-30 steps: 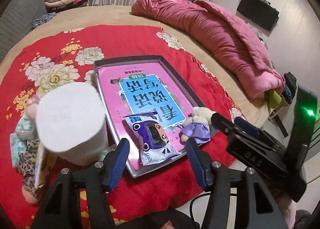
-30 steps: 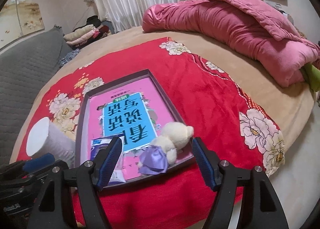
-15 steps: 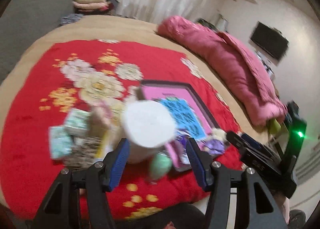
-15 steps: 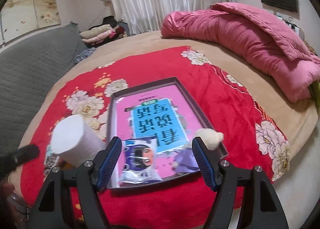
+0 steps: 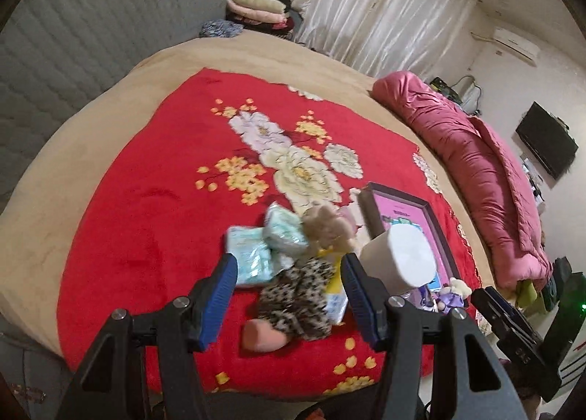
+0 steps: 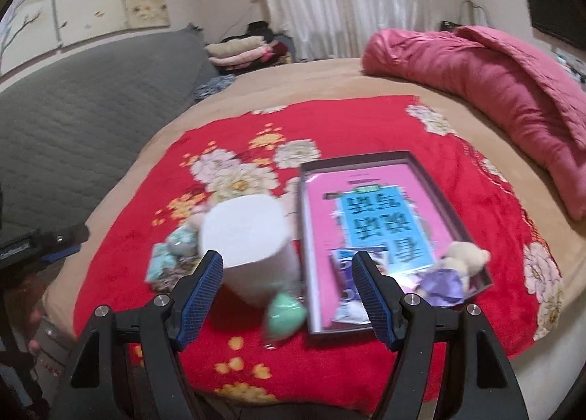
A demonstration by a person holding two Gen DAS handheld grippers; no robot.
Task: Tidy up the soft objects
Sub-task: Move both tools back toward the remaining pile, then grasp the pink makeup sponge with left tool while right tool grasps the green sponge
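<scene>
A pile of soft things lies on the red flowered blanket (image 5: 154, 200): a leopard-print plush doll (image 5: 298, 297), pale blue tissue packs (image 5: 252, 258) and a white paper roll (image 5: 401, 260). My left gripper (image 5: 287, 301) is open and empty, hovering just in front of the doll. In the right wrist view the roll (image 6: 249, 240) stands left of the dark tray (image 6: 306, 236), with a green soft toy (image 6: 285, 315) at its base. The tray holds a blue-purple packet (image 6: 348, 284) and a small plush in a purple dress (image 6: 452, 271). My right gripper (image 6: 287, 291) is open and empty before the roll.
A rolled pink quilt (image 6: 494, 90) lies along the bed's right side. A grey padded headboard (image 6: 73, 108) is on the left, with folded clothes (image 6: 241, 51) behind. The bed edge is close under both grippers. The right gripper's body (image 5: 520, 339) shows in the left wrist view.
Both views have swung left. The left gripper moved from the tray to the pile of doll and tissue packs. The right gripper moved from the small plush to the paper roll. Both stayed open.
</scene>
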